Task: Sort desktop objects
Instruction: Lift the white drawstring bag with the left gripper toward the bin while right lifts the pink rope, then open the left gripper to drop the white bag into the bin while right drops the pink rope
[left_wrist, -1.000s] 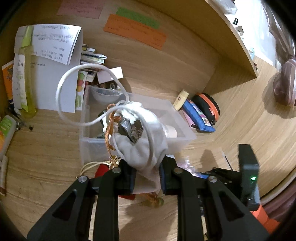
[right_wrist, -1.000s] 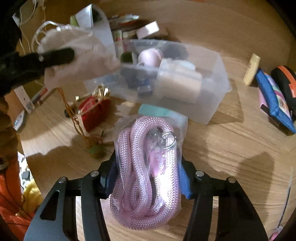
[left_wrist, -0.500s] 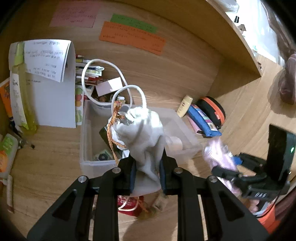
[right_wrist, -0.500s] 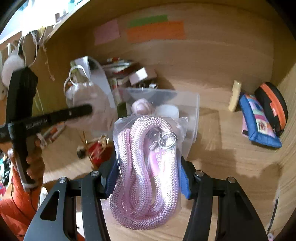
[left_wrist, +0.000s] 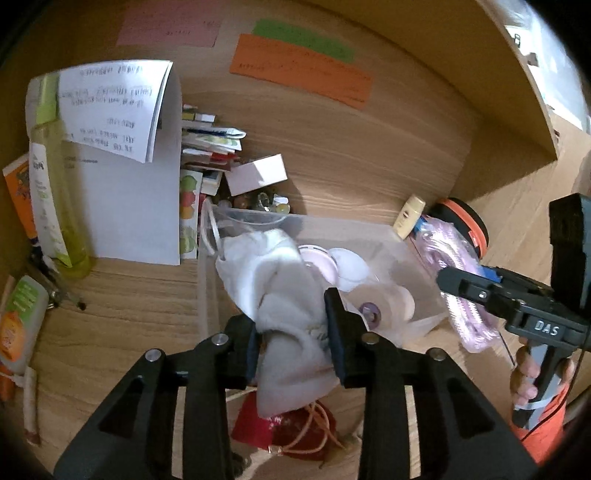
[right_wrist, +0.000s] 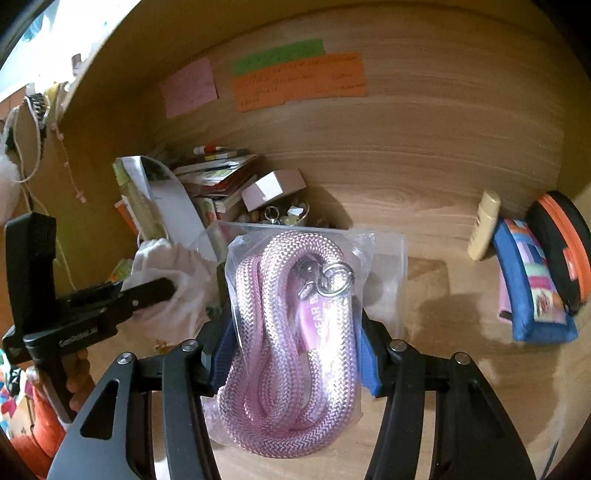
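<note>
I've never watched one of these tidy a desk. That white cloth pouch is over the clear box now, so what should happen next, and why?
Probably let the left gripper finish opening: its jaws are opening with the white pouch between them, sagging over the clear box. The right gripper holds the bagged pink rope, likely next.

A home desk nook: wooden desktop (right_wrist: 443, 295) with a wood back wall carrying sticky notes (right_wrist: 299, 83). Below the notes sit stacked books (right_wrist: 218, 173), papers (left_wrist: 122, 155), a clear bin (left_wrist: 388, 251) of odds and ends, and pouches (right_wrist: 532, 280) to the bin's right.
</note>
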